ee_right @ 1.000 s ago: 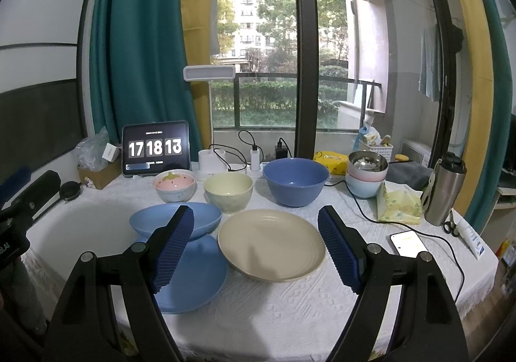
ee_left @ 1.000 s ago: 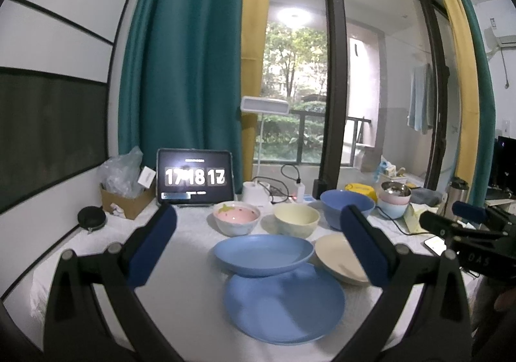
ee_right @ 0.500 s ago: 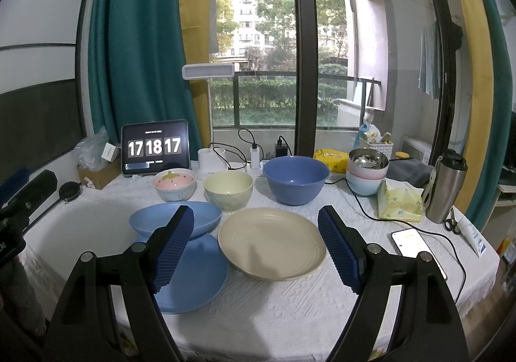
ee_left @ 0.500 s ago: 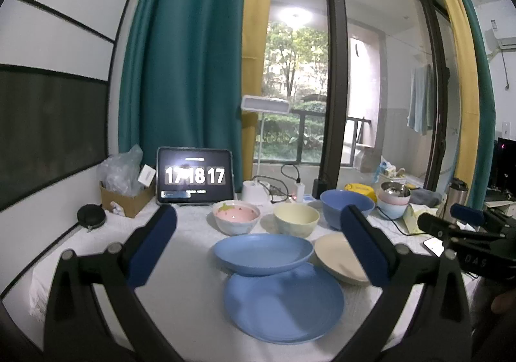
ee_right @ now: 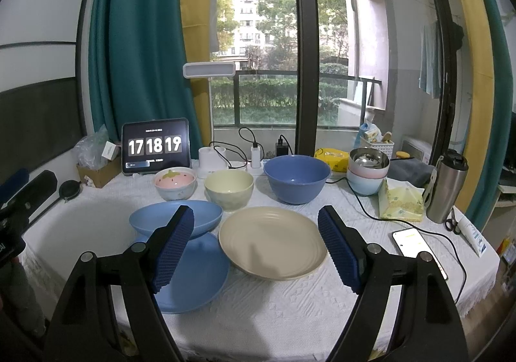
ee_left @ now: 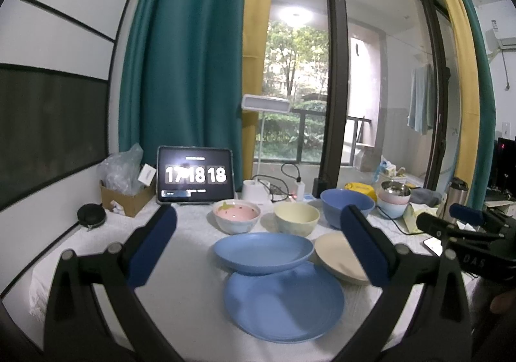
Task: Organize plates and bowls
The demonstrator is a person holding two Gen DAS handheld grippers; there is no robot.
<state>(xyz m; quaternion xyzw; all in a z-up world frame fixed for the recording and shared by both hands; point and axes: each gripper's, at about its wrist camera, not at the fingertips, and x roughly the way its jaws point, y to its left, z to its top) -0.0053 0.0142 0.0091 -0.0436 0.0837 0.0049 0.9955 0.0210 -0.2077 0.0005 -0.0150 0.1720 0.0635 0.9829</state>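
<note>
Your left tool (ee_left: 258,233) and right tool (ee_right: 256,242) both gape wide, holding nothing, above the tabletop (ee_right: 290,304). The blue dish (ee_right: 175,218) overlaps the blue plate (ee_right: 196,271) beside the cream plate (ee_right: 272,241); three bowls (ee_right: 229,188) line up behind. Only the clock (ee_right: 154,146) has advanced.

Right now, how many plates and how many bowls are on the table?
Plates: 3, namely the flat blue plate, the deep blue plate resting on it, and the cream plate.
Bowls: 6, namely the pink bowl, the yellow bowl, the big blue bowl, and a stack of three with a metal one on top.
Total: 9
</note>
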